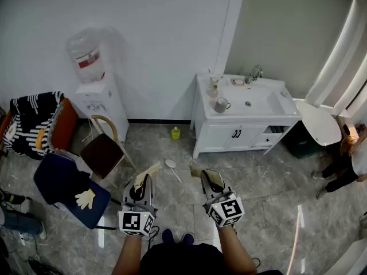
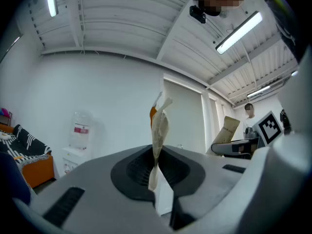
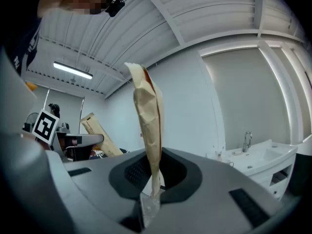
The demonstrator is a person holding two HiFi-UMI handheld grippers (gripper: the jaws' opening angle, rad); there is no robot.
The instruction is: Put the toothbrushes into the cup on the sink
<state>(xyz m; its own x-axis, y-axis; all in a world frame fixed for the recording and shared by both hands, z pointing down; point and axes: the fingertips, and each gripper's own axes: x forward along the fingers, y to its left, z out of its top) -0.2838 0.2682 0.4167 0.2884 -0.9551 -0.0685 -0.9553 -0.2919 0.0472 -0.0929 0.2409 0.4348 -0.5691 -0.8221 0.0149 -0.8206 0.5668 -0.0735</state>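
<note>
Toothbrushes, two of them and each in a tan paper sleeve, are held out over the floor, well apart from the sink cabinet (image 1: 269,114). The left toothbrush (image 2: 160,130) stands upright in the left gripper (image 2: 156,179), whose jaws are pressed tight on the sleeve's lower end. The right toothbrush (image 3: 148,126) stands the same way in the right gripper (image 3: 151,189), also clamped low on its sleeve. One grey cup (image 1: 222,104) with a handle sits on the counter at the basin's left edge, near the front rim. Between the grippers and the cabinet lies a stretch of grey tile floor (image 1: 252,176). It holds only one small yellow bottle (image 1: 175,133) near the wall and one white round-headed item (image 1: 171,165) closer in. To the left the way is crowded by a brown chair (image 1: 103,152), a blue seat (image 1: 60,182) with a yellow glove (image 1: 86,198) on it, and a water dispenser (image 1: 96,93). A person (image 1: 344,162) stands at the right edge. Both forearms reach forward side by side, with the marker cubes facing up and the jaws tilted upward.
</note>
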